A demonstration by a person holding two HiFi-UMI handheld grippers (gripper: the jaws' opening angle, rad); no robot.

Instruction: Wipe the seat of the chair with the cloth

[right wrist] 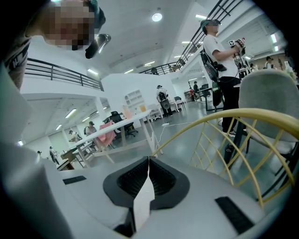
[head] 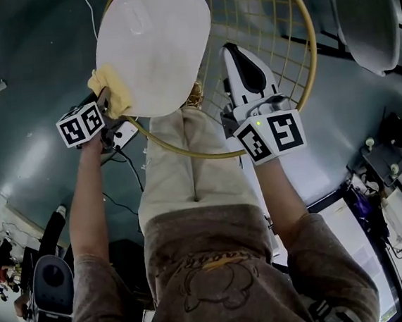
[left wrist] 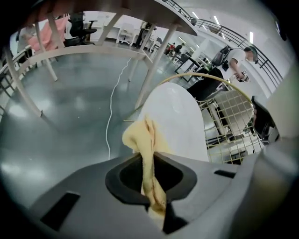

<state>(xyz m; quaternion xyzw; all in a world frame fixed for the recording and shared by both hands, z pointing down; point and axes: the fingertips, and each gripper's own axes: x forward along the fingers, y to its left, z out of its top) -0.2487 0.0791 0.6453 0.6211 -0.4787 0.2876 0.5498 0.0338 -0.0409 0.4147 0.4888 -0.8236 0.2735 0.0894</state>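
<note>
The chair's white seat [head: 155, 48] is below me, ringed by a yellow wire back [head: 272, 15]. A yellow cloth [head: 109, 88] hangs bunched against the seat's left edge, and my left gripper [head: 102, 101] is shut on it. In the left gripper view the cloth [left wrist: 142, 140] runs up from between the jaws of the left gripper [left wrist: 148, 158] and touches the seat [left wrist: 180, 121]. My right gripper [head: 229, 49] is shut with nothing in it, held over the wire back to the right of the seat. The right gripper [right wrist: 148, 161] points past the yellow rim [right wrist: 224, 116].
A grey chair [head: 367, 13] stands at the far right. A white cable [left wrist: 112, 112] trails over the grey floor by wooden table legs [left wrist: 154, 65]. Another person [right wrist: 219, 51] stands beyond the wire back. Black equipment [head: 51, 291] sits at lower left, cluttered gear [head: 392, 166] at right.
</note>
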